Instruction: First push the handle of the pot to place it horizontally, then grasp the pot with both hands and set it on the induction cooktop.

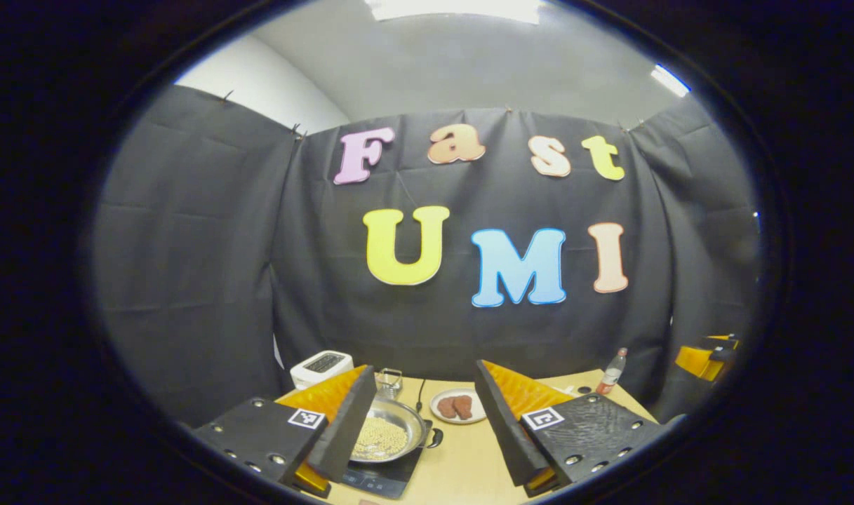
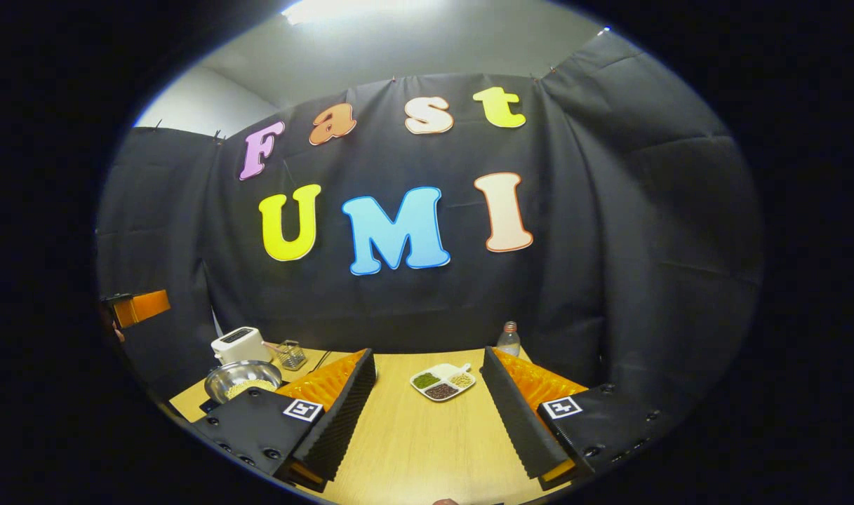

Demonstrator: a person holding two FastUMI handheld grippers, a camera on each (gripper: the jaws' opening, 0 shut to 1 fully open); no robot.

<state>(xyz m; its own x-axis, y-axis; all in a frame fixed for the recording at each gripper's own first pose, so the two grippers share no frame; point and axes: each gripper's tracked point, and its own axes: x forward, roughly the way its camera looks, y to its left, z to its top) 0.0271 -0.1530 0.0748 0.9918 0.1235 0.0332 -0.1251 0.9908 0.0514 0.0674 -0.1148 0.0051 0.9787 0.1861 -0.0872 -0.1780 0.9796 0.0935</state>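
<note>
Black cloth walls [image 1: 188,280], wooden table [image 2: 419,435]

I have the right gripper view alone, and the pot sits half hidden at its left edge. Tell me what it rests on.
Observer: In the left gripper view the pot sits on the black induction cooktop.
Operator: Give me the handle.
Observer: A short dark handle sticks out of the pot's right side in that view.
Operator: Report the left tool.
Observer: The left tool is open; one finger hides part of the pot's rim.
</note>
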